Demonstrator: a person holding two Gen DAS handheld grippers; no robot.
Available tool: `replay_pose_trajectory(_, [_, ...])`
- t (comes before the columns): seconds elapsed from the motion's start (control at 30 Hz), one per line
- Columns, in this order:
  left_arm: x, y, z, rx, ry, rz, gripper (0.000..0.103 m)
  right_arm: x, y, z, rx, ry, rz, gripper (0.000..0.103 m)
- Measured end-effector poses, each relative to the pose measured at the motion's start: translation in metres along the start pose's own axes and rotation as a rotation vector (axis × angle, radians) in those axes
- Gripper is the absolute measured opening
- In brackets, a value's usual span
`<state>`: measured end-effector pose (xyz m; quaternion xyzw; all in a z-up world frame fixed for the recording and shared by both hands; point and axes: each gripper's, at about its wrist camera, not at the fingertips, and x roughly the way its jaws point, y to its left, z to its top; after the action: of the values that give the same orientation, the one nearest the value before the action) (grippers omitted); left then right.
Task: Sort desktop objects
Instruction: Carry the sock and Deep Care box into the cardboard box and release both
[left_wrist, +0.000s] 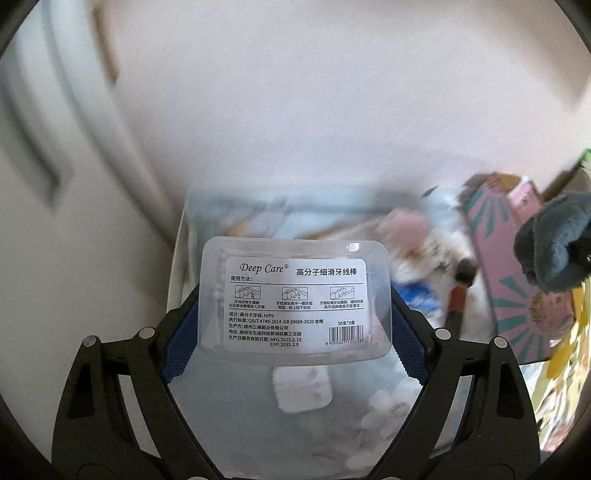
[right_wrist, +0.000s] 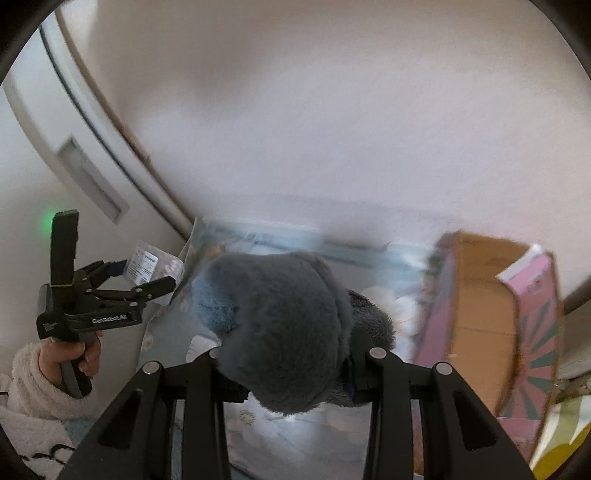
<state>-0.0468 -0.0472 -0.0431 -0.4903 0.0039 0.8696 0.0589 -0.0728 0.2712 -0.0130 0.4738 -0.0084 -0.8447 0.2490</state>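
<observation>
Left tool (left_wrist: 295, 314) clamps the floss box (left_wrist: 295, 301) across its long axis: blue pads on both short ends, label facing the lens, box centred low in the left wrist frame. In the right wrist view the same tool sits at left (right_wrist: 142, 275), held by a hand (right_wrist: 79, 354) in a fleecy sleeve, box tilted up and toward frame centre.

Right tool (right_wrist: 291, 365) is closed on a grey plush (right_wrist: 280, 325) that fills the frame centre; its fingertips are hidden under the fur. In the left wrist view the plush shows at the right edge (left_wrist: 554, 251).

Both loads hang in the air, clear of the surface. Below and beyond them is blurred clutter: a pink carton (right_wrist: 480, 325) at right with its flap open, and a clear bin (left_wrist: 177, 273) straight ahead of the floss box.

Key relation: the bin lies directly ahead of and under the left tool, so the left hand is nearer to it; the carton is right of the plush, nearer the right hand. Judgement: both are mid-carry, and each drop target is probably the container on its own side. Which is intended can't be told.
</observation>
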Motion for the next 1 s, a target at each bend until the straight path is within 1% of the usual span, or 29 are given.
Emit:
replay_pose_trajectory(0.03, [0.008,-0.016,0.01,0.028,-0.016,-0.008,0.088,-0.011,-0.007,0.001,0.008,-0.015,-0.022,0.033])
replay_pose_trajectory(0.07, [0.001,-0.026,0.02,0.062,-0.034,-0.021,0.088,-0.018,-0.012,0.002,0.013,-0.025,-0.038,0.033])
replay_pose_trajectory(0.23, [-0.002,-0.081,0.06,0.189,-0.082,-0.099,0.088,-0.053,-0.047,-0.005,0.071,-0.062,-0.127,0.033])
replay_pose_trajectory(0.33, [-0.007,-0.121,0.081,0.25,-0.092,-0.168,0.088,-0.064,-0.071,-0.019,0.128,-0.056,-0.166,0.033])
replay_pose_trajectory(0.43, [-0.01,-0.168,0.097,0.316,-0.083,-0.247,0.088,-0.065,-0.092,-0.037,0.182,-0.025,-0.197,0.033])
replay_pose_trajectory(0.53, [0.001,-0.218,0.104,0.393,-0.052,-0.3,0.088,-0.06,-0.108,-0.058,0.232,0.017,-0.228,0.034])
replay_pose_trajectory(0.63, [0.02,-0.265,0.106,0.456,0.002,-0.347,0.088,-0.05,-0.125,-0.074,0.265,0.049,-0.241,0.034])
replay_pose_trajectory(0.77, [0.076,-0.323,0.104,0.515,0.074,-0.365,0.088,-0.03,-0.148,-0.09,0.298,0.094,-0.25,0.034])
replay_pose_trajectory(0.9, [0.111,-0.356,0.098,0.551,0.136,-0.372,0.088,-0.014,-0.164,-0.103,0.321,0.128,-0.227,0.034])
replay_pose_trajectory(1.0, [0.13,-0.365,0.093,0.571,0.161,-0.366,0.088,-0.007,-0.172,-0.109,0.33,0.137,-0.216,0.034])
